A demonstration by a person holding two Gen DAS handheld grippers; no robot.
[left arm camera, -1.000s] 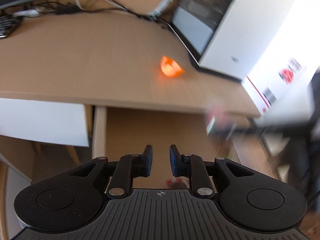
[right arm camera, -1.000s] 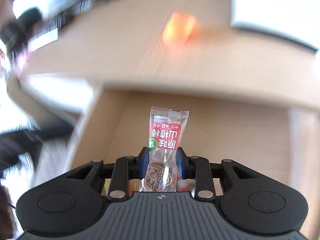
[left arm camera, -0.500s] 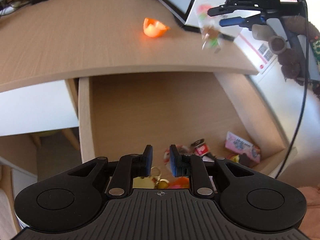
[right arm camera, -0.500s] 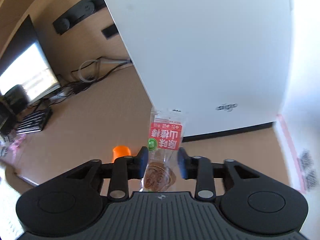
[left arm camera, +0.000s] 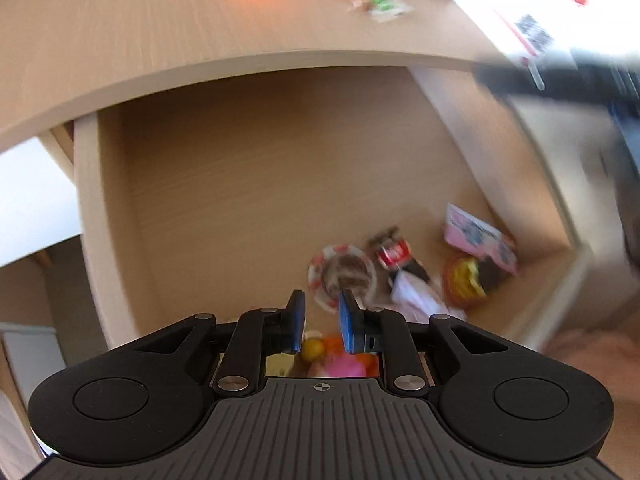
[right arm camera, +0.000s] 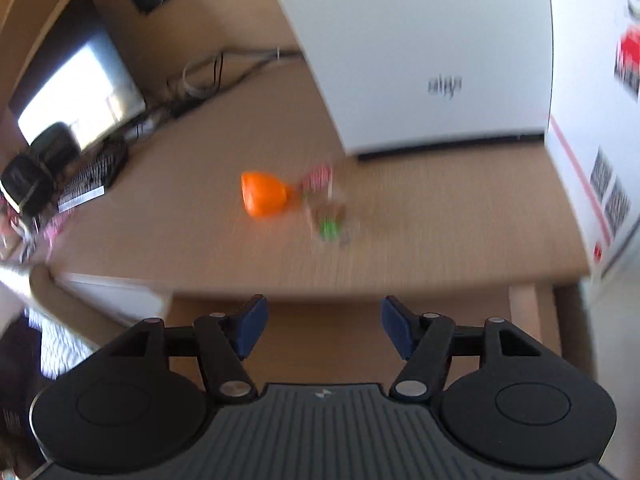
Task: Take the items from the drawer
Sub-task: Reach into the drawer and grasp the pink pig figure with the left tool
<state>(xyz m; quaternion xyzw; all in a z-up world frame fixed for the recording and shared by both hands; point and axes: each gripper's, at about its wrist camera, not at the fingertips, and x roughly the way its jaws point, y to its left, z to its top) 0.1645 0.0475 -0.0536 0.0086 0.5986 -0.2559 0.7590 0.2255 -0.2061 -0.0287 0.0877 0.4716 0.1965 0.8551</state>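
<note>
Left gripper [left arm camera: 320, 322] with fingers nearly together and empty above the open drawer [left arm camera: 240, 184], snack packets [left arm camera: 404, 268] heaped in its near right corner, right gripper [right arm camera: 322, 330] spread wide and empty, blurred snack packet [right arm camera: 326, 204] on the desk [right arm camera: 420, 216] beside an orange piece [right arm camera: 262, 194]

Bare drawer [left arm camera: 248, 184] floor behind snacks [left arm camera: 404, 268]

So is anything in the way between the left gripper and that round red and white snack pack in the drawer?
Nothing visible blocks it. The left gripper hangs over the open drawer with the round snack pack just beyond its fingertips. A red-labelled packet lies close on the pack's right, beside the path rather than across it.
</note>
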